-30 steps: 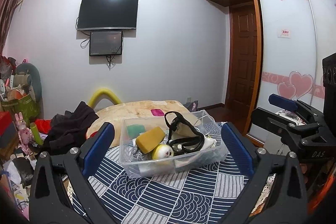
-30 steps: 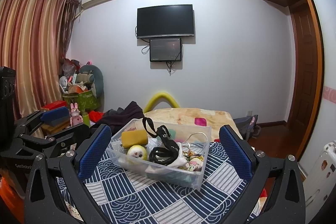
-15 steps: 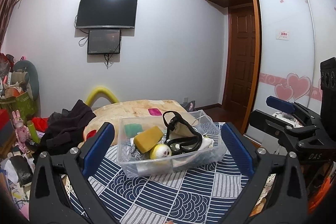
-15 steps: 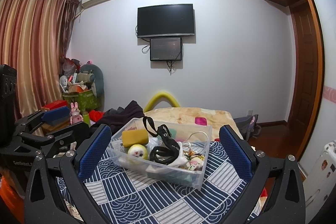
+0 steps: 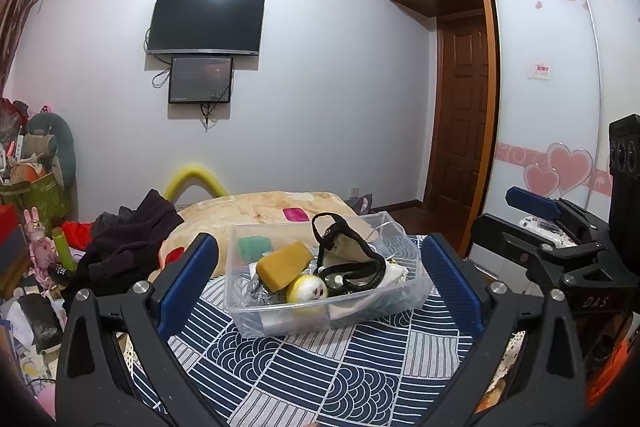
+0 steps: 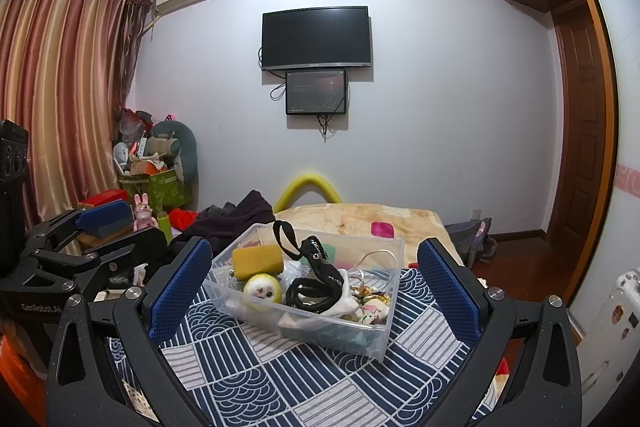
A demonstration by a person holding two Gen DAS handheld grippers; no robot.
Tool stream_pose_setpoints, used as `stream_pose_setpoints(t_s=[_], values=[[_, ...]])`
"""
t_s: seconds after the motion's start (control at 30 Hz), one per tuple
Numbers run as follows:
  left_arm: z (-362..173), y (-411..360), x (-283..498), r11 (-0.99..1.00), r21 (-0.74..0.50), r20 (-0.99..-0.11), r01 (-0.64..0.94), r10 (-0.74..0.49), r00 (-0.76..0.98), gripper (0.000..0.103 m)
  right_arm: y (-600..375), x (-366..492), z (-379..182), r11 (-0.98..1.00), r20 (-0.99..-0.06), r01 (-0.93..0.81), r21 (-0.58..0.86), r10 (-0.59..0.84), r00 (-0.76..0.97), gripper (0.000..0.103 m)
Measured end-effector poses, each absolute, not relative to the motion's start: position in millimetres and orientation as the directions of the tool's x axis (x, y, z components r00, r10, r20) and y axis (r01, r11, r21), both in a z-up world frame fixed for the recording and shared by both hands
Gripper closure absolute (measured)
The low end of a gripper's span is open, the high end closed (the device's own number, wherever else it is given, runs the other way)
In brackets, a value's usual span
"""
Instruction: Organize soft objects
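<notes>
Left gripper (image 5: 318, 279) jaws spread wide, nothing between the blue pads (image 5: 187, 283). Right gripper (image 6: 314, 283) same: wide open, holding nothing. Both hovering above the near edge of the patterned navy-and-white cloth (image 6: 256, 379), short of the bin.

Clear plastic bin (image 5: 320, 311) straight ahead, framed between both sets of fingers, sitting on the cloth. Inside: yellow sponge (image 5: 284, 265) leaning on top at left, round yellow plush ball (image 5: 307, 289) with a face against the front wall, green sponge (image 5: 255, 247) at back left, black strap (image 5: 344, 267) looped over a cream pouch (image 5: 348, 247) in the middle. Small trinkets and a white cord at the right end (image 6: 372, 303), too jumbled to name, possibly keychains.

Nothing between jaws and bin; bin walls low, contents piled above the rim.

Beyond the bin: beige blanket (image 6: 360, 219) with a pink patch, dark clothing heap (image 5: 128, 243) at left, yellow foam tube (image 6: 310, 187) against the wall. Wall-mounted TV (image 6: 316, 37) with smaller screen below. Cluttered toys and a green box (image 6: 156, 187) in the left corner by the curtains (image 6: 60, 87). Wardrobe with heart decals (image 5: 560, 163) and wooden door at right.
</notes>
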State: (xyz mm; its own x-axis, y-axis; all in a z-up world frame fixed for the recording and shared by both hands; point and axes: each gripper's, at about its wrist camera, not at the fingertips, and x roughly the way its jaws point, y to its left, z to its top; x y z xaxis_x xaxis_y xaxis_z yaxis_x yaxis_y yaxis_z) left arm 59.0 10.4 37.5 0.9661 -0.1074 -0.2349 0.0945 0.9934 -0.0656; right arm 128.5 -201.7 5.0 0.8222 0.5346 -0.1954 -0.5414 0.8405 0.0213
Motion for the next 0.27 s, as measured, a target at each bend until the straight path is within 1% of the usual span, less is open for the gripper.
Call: stream_pose_setpoints(t_s=[0.27], values=[[36.4,8.7,57.8,0.993,-0.068,-0.236,0.097,-0.110,0.966,0.000,-201.1,128.1,4.6,0.841,-0.195,-0.541,0.024,0.535,0.822,0.000]])
